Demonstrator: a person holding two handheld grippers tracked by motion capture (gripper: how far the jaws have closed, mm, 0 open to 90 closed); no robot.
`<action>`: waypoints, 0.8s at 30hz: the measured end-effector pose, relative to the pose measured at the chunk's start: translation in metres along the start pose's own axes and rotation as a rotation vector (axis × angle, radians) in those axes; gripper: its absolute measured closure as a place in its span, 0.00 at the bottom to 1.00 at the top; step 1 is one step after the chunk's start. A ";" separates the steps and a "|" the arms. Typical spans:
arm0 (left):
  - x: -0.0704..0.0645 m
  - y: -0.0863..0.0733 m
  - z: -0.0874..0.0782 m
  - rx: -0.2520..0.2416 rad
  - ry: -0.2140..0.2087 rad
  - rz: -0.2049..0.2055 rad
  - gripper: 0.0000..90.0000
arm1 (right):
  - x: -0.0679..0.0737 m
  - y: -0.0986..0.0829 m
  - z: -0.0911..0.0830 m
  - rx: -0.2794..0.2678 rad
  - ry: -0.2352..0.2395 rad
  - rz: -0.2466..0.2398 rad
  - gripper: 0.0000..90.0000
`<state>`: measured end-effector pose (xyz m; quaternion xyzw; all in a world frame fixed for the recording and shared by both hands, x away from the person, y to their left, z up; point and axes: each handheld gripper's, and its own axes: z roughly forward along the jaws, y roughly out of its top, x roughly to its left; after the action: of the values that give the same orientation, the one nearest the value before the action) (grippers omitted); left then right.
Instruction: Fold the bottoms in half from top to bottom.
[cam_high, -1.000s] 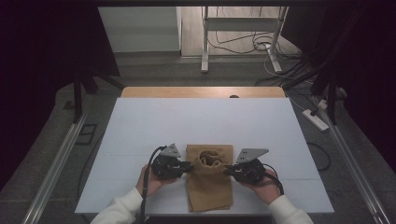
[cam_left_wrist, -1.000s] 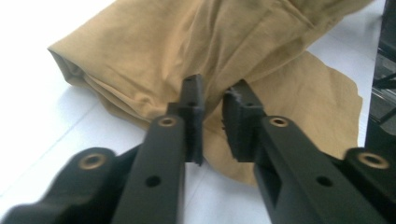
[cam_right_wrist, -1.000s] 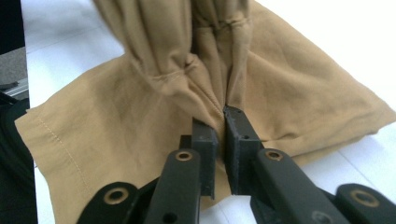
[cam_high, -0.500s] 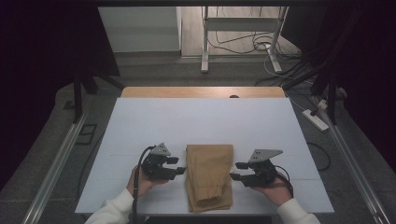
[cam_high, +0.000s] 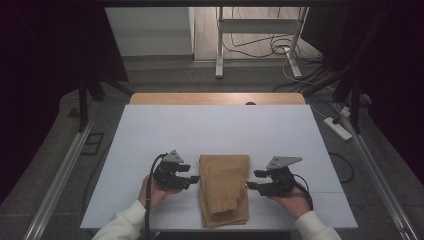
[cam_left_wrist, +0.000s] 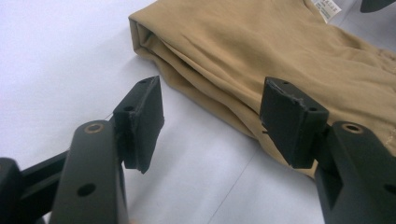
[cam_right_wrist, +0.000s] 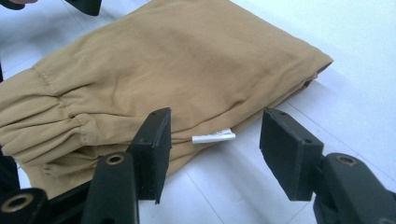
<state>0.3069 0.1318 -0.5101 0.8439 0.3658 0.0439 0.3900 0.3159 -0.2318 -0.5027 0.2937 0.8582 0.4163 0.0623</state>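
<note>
Folded tan garment (cam_high: 223, 189) at table's (cam_high: 215, 125) 6 o'clock edge | left gripper (cam_high: 191, 178) at its 9 o'clock, right gripper (cam_high: 251, 180) at 3 o'clock, both spread, empty | advise: pinch all layers at edges, keep fold square.

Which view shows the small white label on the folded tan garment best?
The right gripper view: the white label sticks out from the folded tan garment edge, close and sharp. The left gripper view catches a tag at its top edge; the high view is too small to tell.
</note>
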 end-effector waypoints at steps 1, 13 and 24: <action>0.000 0.000 0.000 0.000 0.000 0.001 0.43 | 0.000 0.000 0.000 0.003 0.002 0.001 0.48; 0.003 0.004 0.003 0.002 0.009 0.008 0.41 | -0.002 0.005 0.005 0.000 -0.012 0.004 0.46; 0.013 0.016 0.012 -0.005 0.029 -0.001 0.40 | -0.011 0.018 0.014 -0.014 -0.036 0.008 0.44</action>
<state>0.3301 0.1254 -0.5101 0.8421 0.3716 0.0572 0.3868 0.3385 -0.2195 -0.4996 0.3043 0.8527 0.4173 0.0782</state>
